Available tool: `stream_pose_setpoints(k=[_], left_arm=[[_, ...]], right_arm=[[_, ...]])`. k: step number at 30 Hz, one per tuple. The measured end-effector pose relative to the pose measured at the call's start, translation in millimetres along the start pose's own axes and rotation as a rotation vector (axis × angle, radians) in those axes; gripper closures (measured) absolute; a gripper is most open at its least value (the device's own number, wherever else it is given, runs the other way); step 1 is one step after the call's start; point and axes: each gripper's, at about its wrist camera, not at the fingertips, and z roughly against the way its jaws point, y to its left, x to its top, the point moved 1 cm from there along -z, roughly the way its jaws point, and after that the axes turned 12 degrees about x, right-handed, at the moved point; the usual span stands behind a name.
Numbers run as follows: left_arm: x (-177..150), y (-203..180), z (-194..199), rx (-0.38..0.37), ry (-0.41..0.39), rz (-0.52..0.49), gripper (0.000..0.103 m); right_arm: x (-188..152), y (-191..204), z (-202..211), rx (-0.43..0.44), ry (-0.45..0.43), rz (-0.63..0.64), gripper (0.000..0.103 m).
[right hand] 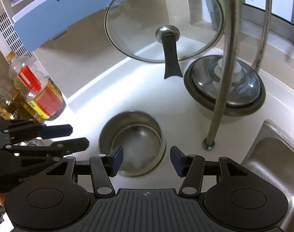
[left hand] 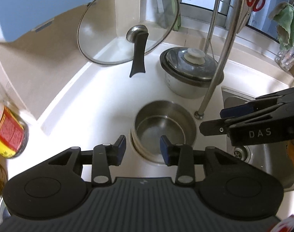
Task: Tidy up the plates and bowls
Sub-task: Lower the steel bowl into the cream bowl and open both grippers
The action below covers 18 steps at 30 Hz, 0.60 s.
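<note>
The left gripper [left hand: 143,148] is spread and empty, its right finger over the near rim of the steel bowl [left hand: 162,129], its left finger outside the rim. The right gripper [right hand: 146,159] is spread too, holding nothing, its left finger over the bowl's [right hand: 132,141] near edge. The bowl stands upright on the white counter [left hand: 100,104]. Behind it sits a lidded pot [left hand: 189,71], with a glass lid [left hand: 127,23] propped up beside it. A sink [right hand: 272,160] lies to the right.

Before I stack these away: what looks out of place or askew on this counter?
Nothing is spilled or broken. The glass lid stands tilted on edge against the corner wall rather than lying flat, propped on its black handle. The steel bowls sit nested upright, and the covered pot looks normal.
</note>
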Motion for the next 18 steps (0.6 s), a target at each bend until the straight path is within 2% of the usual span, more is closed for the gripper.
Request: stream_pose_setpoints(k=[9,18], left_arm=[[-32,-1,-7,-0.016,0.074,0.051,0.068],[-49,-2,-13,-0.015,0.115,0.09,0.066]], right_arm=[[-32,-6,-5,0.001,0.035,-0.03,0.045],[-60,-14,-19,0.005,0.093,-0.067,0.04]])
